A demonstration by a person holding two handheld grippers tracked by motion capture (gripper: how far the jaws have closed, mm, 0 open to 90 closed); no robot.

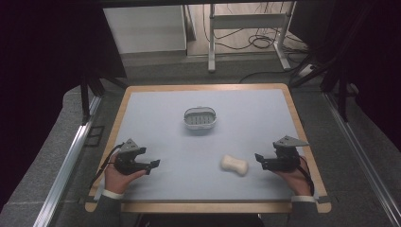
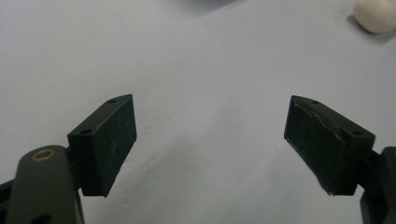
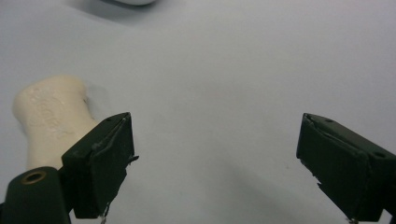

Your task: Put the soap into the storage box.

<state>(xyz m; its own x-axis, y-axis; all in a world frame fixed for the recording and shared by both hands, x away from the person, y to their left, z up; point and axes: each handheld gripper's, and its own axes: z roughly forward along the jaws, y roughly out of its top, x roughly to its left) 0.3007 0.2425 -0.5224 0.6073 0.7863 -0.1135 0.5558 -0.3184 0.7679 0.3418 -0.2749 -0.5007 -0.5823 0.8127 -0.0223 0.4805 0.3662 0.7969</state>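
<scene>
The cream, waisted bar of soap [image 1: 234,165] lies near the bench's [image 1: 156,118] front edge, just beside the right hand-held gripper [image 1: 258,158], whose jaws stand wide and empty. Best to centre them over the soap's narrow waist, then lower squarely. The left hand-held gripper [image 1: 155,164] is wide too.

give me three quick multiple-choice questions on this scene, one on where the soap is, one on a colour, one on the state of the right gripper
1. Where does the soap bar lie?
A. inside the dish
B. on the mat near the right gripper
C. between the left gripper's jaws

2. What colour is the soap bar?
A. cream
B. green
C. red

3. How do the right gripper's jaws stand?
A. shut on the soap
B. shut on nothing
C. open, nothing between them

Answers: 1 B, the high view shows it on the mat, apart from the soap dish. 2 A, it is pale cream in each view. 3 C, the right gripper view shows the jaws wide apart over bare mat.
</scene>
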